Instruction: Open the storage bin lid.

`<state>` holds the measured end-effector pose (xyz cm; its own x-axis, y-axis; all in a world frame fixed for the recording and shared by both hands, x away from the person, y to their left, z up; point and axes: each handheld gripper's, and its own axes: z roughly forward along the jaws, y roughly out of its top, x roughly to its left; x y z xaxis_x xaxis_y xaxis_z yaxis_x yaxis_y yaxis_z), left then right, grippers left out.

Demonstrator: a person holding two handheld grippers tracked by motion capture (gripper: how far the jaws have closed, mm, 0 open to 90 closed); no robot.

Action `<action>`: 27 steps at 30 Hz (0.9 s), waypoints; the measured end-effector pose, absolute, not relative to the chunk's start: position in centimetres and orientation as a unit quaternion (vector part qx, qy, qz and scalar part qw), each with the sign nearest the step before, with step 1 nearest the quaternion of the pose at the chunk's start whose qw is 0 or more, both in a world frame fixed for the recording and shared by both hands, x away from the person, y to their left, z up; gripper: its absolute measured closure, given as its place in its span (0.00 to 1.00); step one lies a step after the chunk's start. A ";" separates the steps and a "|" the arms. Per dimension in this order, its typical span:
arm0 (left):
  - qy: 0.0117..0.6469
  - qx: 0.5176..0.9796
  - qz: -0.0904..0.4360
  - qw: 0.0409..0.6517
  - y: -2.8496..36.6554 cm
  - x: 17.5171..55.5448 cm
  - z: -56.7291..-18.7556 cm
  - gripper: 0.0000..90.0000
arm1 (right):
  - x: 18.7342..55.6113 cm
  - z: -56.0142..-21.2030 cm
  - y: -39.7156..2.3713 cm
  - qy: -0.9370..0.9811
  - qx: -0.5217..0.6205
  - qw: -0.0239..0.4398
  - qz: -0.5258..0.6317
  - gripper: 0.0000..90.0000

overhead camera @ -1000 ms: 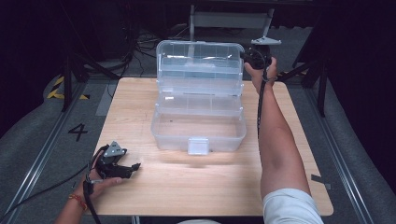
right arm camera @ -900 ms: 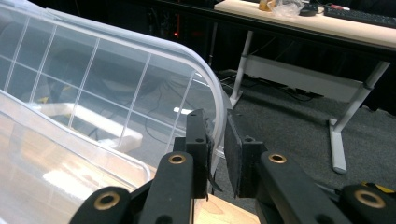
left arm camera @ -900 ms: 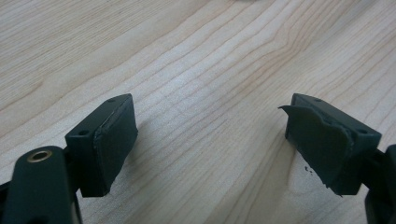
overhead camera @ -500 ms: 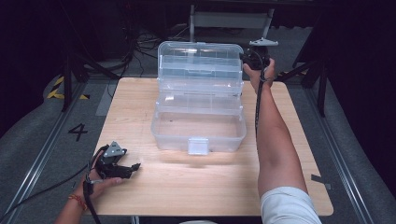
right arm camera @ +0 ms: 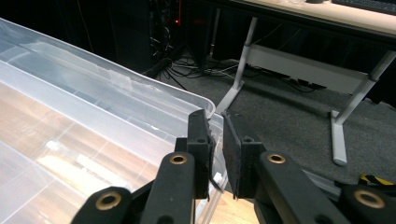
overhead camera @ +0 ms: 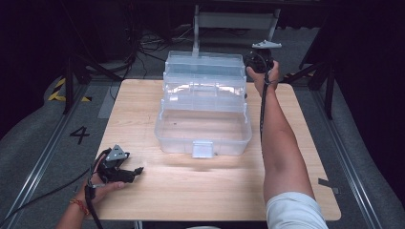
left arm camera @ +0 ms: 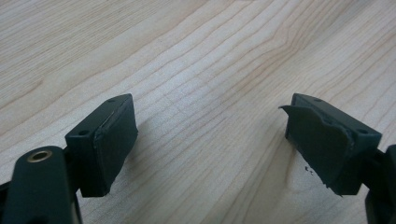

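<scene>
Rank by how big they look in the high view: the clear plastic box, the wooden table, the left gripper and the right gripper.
1. wooden table
2. clear plastic box
3. left gripper and right gripper: too alike to rank, and the right one sits farther from the camera.

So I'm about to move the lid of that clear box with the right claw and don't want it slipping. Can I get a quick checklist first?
1. Right claw pinched on the lid rim at its corner: ok, jaws nearly shut around the rim.
2. Grip depth: cannot tell, only the thin rim sits between the jaws.
3. Left claw away from the box: ok, it is near the table edge.
4. Left claw free: ok, open, nothing between its jaws.
5. Box bottom holds nothing loose: ok, it looks empty.
</scene>
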<state>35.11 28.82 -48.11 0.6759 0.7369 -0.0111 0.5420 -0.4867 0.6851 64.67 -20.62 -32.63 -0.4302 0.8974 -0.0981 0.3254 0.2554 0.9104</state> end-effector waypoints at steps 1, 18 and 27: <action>0.376 0.850 0.144 0.339 28.8 35.1 -48.1 0.19 | 64.6 -32.6 -20.7 0.721 0.423 0.326 0.440 0.90; 0.374 0.851 0.145 0.339 28.8 35.1 -48.1 0.19 | 62.9 -32.0 -21.0 0.726 0.406 0.330 0.446 0.88; 0.376 0.850 0.144 0.339 28.8 35.1 -48.1 0.19 | 60.6 -31.1 -21.0 0.735 0.382 0.337 0.448 0.86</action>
<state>35.11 28.81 -48.11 0.6757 0.7371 -0.0096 0.5413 -0.4872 0.6852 60.55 -21.02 -31.06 -0.4814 0.8630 -0.1533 0.2584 0.3069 0.9160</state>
